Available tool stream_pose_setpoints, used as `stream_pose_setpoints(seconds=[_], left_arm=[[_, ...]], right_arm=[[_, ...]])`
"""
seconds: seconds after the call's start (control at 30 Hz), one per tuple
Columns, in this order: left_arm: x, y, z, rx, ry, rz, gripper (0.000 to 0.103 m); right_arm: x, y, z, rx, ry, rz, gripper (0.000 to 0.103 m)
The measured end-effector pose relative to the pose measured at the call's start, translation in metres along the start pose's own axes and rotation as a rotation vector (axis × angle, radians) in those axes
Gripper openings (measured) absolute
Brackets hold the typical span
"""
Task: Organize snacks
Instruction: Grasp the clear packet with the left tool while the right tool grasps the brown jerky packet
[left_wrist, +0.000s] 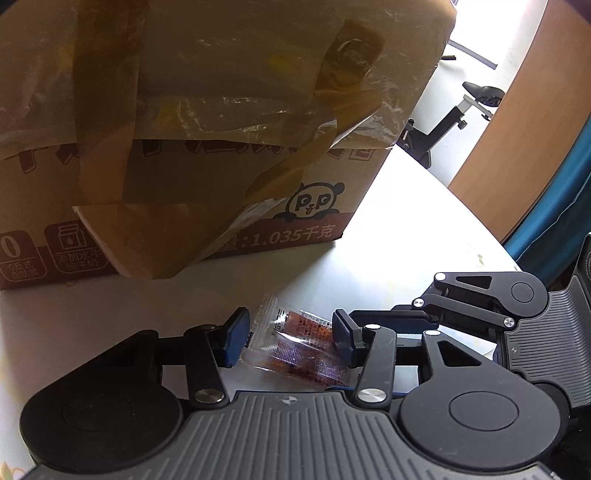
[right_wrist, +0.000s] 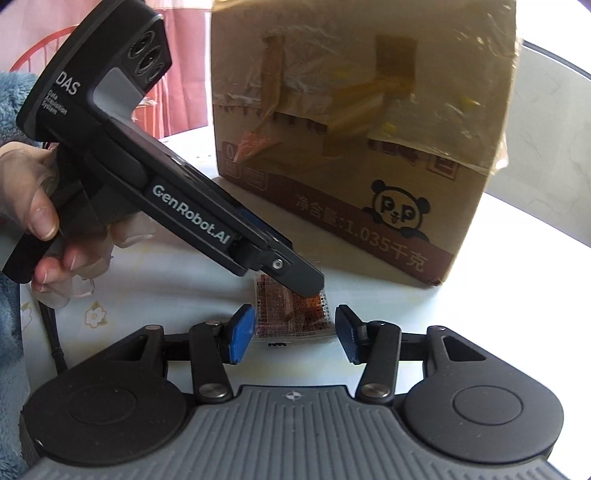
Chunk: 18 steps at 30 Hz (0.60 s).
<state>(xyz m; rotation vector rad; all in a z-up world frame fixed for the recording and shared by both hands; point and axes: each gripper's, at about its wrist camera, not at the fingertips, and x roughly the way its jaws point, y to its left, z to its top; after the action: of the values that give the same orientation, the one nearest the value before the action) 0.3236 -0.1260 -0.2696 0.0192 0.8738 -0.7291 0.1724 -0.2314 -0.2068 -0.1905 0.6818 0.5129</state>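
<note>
A small clear snack packet (left_wrist: 295, 350) with brown contents lies on the white table (left_wrist: 406, 221), in front of a taped cardboard box (left_wrist: 317, 203) printed with a panda. My left gripper (left_wrist: 290, 341) is shut on the packet, its blue pads pressing both long edges. In the right wrist view the same packet (right_wrist: 291, 314) sits between the pads of my right gripper (right_wrist: 295, 332), which touch its two side edges. The left gripper's finger (right_wrist: 303, 280) reaches down onto the packet's far end from the left. The right gripper's body (left_wrist: 524, 295) shows at the right of the left wrist view.
The box (right_wrist: 369, 147) stands close behind the packet, with loose tape and plastic film hanging down its front. A hand (right_wrist: 40, 206) in a blue fleece sleeve holds the left tool. A black stand (left_wrist: 461, 110) and a wooden panel (left_wrist: 517, 129) lie beyond the table's rounded edge.
</note>
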Motion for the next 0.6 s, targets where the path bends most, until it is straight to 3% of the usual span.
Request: stream_pose_setpoints(seconds=[0.4,0.6], left_arm=[[-0.008,0.01,-0.009,-0.071,-0.002,-0.031,0.051],[-0.016,0.011,-0.011,-0.087,-0.024,-0.027,0.027]], right_arm=[[0.001,0.001,0.002,0.008,-0.045,-0.016,0.051],[-0.008,0.003,0.002,-0.004,-0.049,-0.018,0.05]])
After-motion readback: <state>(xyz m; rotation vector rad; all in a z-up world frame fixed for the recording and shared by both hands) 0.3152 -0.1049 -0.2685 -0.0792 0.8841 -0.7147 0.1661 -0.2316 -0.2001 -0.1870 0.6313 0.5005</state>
